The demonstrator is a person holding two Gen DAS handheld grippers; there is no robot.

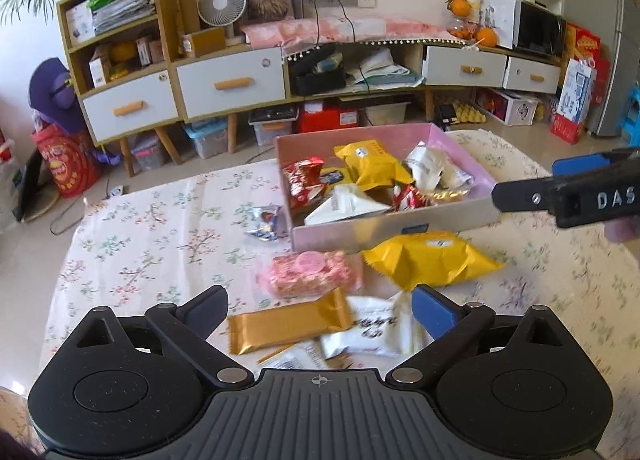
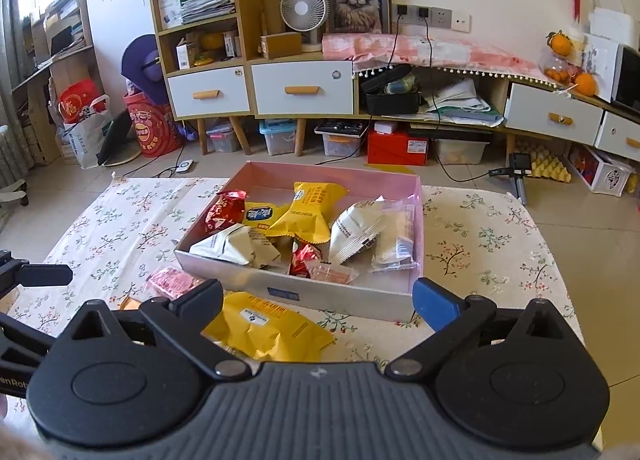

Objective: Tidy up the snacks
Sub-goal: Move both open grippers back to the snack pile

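both claws released, nothing btwn the jaws: left gripper [image 1: 318,310] hangs over the near edge of the table [image 1: 132,227], right gripper [image 2: 318,300] sits just short of the pink box [image 2: 320,302], which stands mid-table twd the far edge and already holds a heap of packets. still loose on the cloth, all on the near side of the box: gold bar wrapper [image 1: 288,324] and white packet [image 1: 376,328] right under the left claw's open jaws, pink packet [image 1: 312,274] just beyond them, big yellow bag [image 2: 266,326] touching or nearly touching the box's near wall and under the right claw, and a small blue-silver packet [image 1: 264,223] by the box's left wall. my read: step in hand is the next pick, one snack per claw. to do it well imo: left should drop on the gold bar across its narrow width, not lengthwise, and pinch flat so it doesn't drag the white packet it overlaps. right should take the yellow bag by a crimped edge or corner; bag looks puffy and slippery, a mid-body squeeze may pop out. lift clear of the box wall before moving over, release low onto a bare spot at the box's far side, since the near half looks crowded. keep the two claws apart, they sit close by the near left corner of the box.
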